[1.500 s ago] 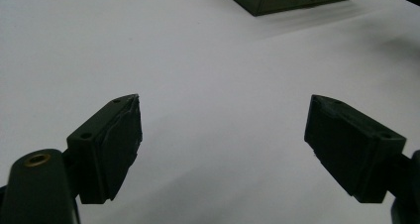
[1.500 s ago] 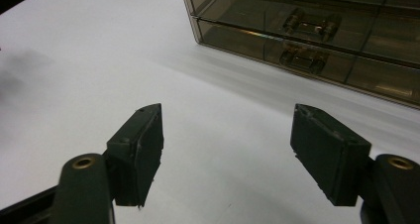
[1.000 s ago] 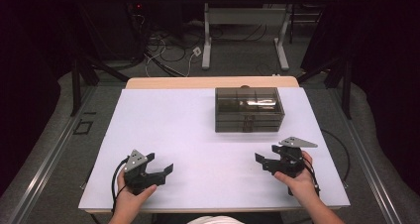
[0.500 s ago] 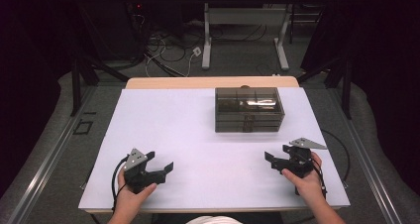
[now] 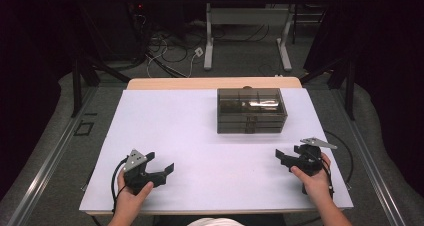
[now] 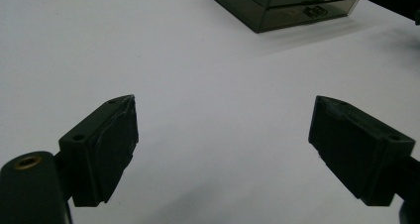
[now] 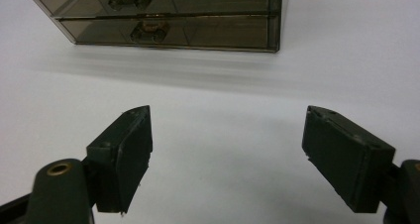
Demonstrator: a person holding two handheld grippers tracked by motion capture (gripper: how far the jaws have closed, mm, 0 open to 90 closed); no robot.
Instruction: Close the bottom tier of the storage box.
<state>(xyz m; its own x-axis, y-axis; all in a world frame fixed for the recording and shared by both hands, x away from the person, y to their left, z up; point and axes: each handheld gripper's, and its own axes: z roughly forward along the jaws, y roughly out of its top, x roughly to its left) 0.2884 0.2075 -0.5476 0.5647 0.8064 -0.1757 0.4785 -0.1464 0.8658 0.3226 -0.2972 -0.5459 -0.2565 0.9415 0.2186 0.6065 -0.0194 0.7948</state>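
Observation:
A smoky see-through drawer box [image 5: 251,110] stands on the white table [image 5: 190,131], toward the back right of centre. Its stacked drawers with small handles face me, seen close in the right gripper view [image 7: 168,21] and far off in the left gripper view [image 6: 292,3]. All drawers look closed. My left gripper [image 5: 162,168] rests near the front left, open, with bare table between its jaws [image 6: 223,135]. My right gripper [image 5: 283,158] sits at the front right, open and empty [image 7: 225,149], aimed at the box's lower drawers.
The white table top ends in a wooden strip [image 5: 210,82] at the back. Beyond it are desk legs [image 5: 209,46] and loose cables [image 5: 165,51] on the floor. A black cable [image 5: 345,156] trails from the right gripper off the table's right edge.
My right gripper has shifted slightly to the right and toward the front edge. The left gripper and the drawer box stay where they were.

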